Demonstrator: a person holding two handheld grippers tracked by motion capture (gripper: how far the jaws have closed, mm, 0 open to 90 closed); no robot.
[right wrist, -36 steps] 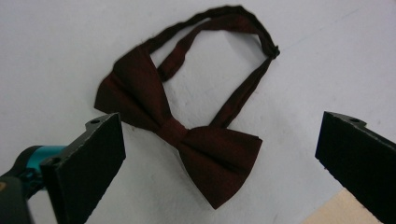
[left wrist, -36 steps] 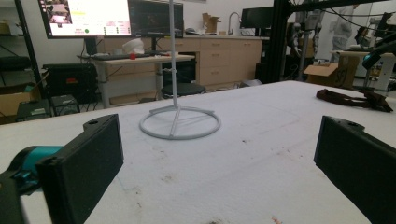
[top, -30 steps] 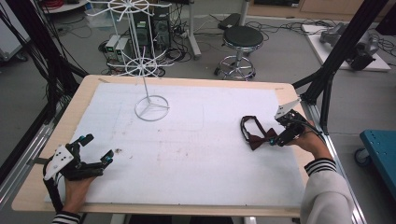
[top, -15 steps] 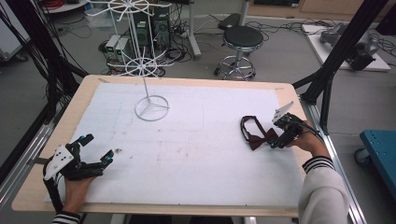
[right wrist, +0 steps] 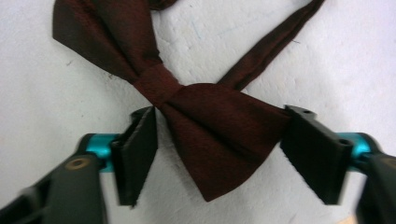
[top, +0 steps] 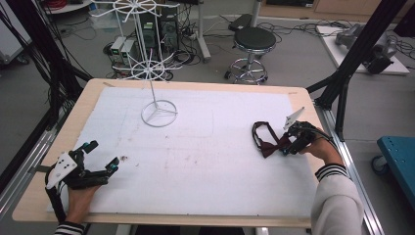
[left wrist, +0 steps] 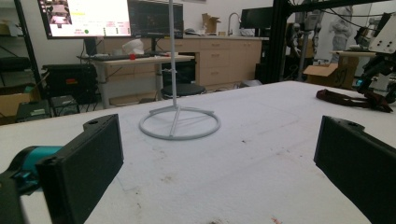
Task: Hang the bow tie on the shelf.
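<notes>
Here, a dark maroon fabric bow tie (top: 268,143) lies flat at the right side of the white foam-covered table (top: 205,161), with the right gripper (top: 289,147) down over it.

The bow tie is matte woven cloth: two flared wings pinched by a narrow knot band, and a thin strap looping off its far side. In the high view its long axis runs roughly left to right, slightly slanted. In the right gripper view one wing sits between the black flat jaws, which have just been closing; they look to be at the wing's edges, though whether they press yet is hard to tell. The left gripper (top: 95,161) rests at the near left, jaws spread wide on nothing. A white wire stand with a ring base (top: 159,113) stands farther off.
</notes>
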